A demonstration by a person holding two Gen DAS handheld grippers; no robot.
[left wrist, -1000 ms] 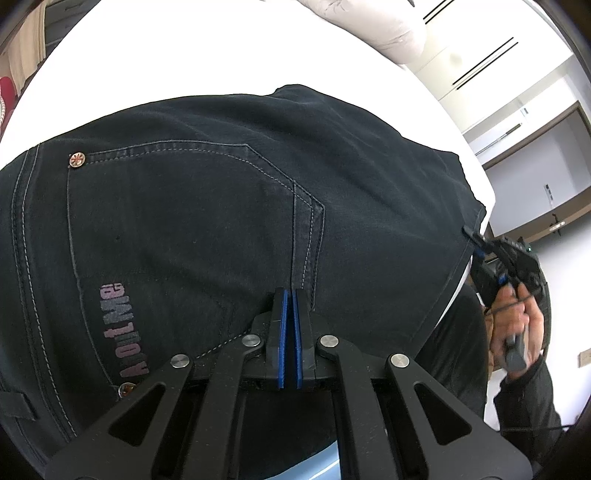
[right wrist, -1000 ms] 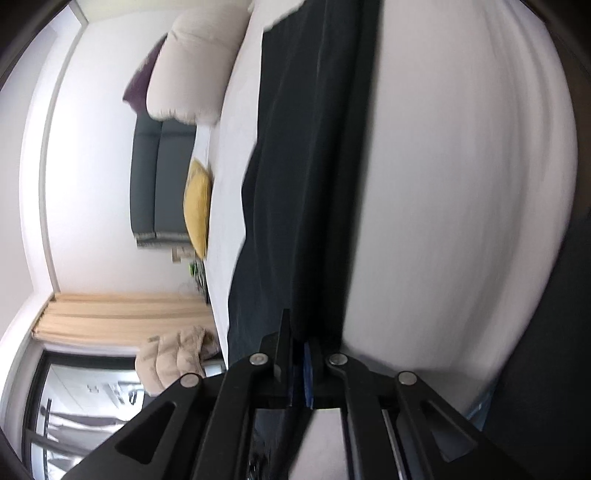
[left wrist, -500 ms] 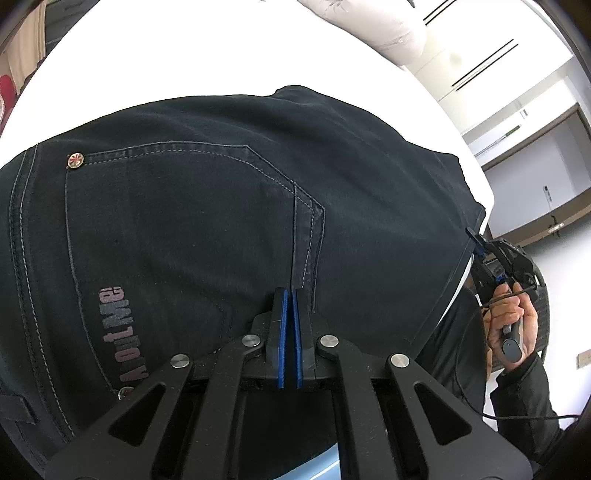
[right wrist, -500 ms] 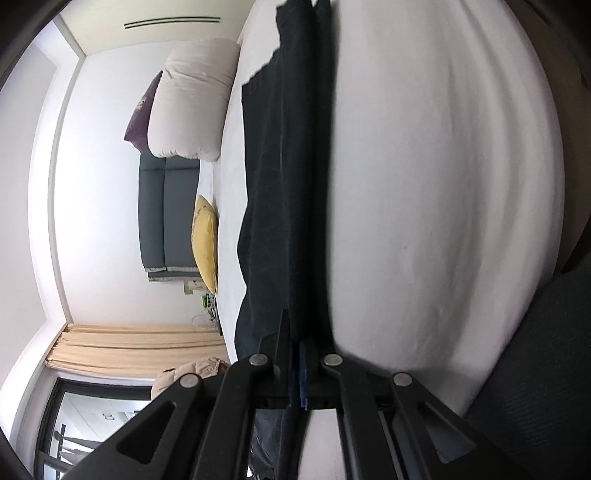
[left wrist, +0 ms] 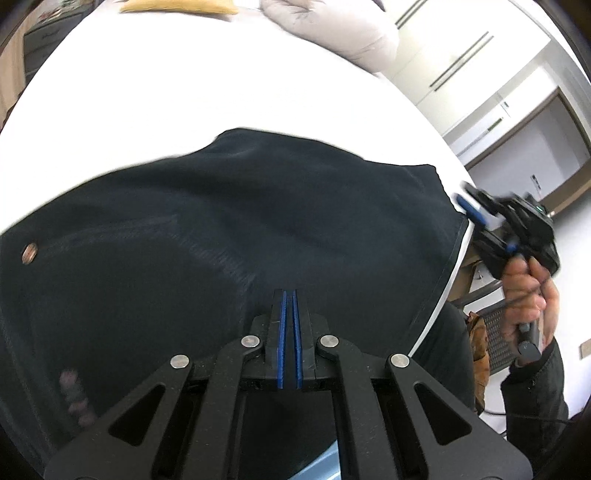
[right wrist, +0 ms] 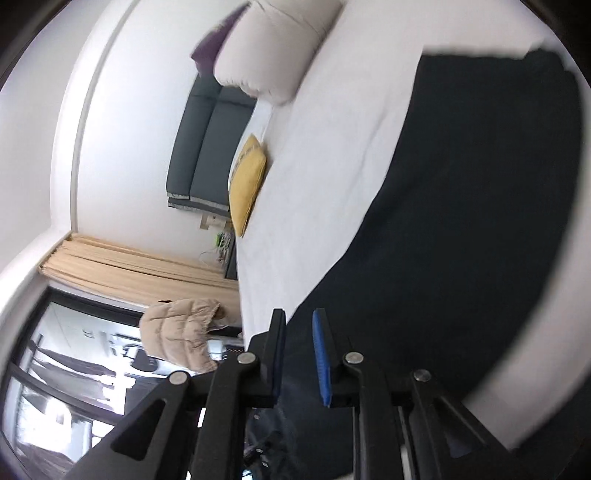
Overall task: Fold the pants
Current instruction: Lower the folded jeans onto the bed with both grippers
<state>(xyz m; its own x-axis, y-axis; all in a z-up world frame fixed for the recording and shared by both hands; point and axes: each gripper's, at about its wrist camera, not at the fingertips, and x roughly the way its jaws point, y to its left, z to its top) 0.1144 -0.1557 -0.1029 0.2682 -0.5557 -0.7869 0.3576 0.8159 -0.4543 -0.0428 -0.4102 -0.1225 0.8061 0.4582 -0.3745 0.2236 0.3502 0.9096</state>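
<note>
Nearest the left wrist camera, the left gripper [left wrist: 289, 306] is seen with its blue pads pressed together; whether a layer of cloth is pinched between them cannot be told, since the tips lie right against the dark fabric. The pants [left wrist: 229, 236] are spread flat on the white bed [left wrist: 207, 85], evidently so that a firm, smooth surface is given to the fold; a rivet [left wrist: 29, 253] marks the pocket side at the left. At the far right edge of the cloth the right gripper [left wrist: 476, 221] is held in a hand [left wrist: 526, 295], clear of the fabric. In the right wrist view its jaws are parting and no cloth is seen between the pads [right wrist: 320, 354], which is judged to be a release of that edge once it is laid down. Farther off, a pale pillow [left wrist: 332, 29] and a yellow cushion [right wrist: 246, 184] are left near the head of the bed, well apart from the pants.
</note>
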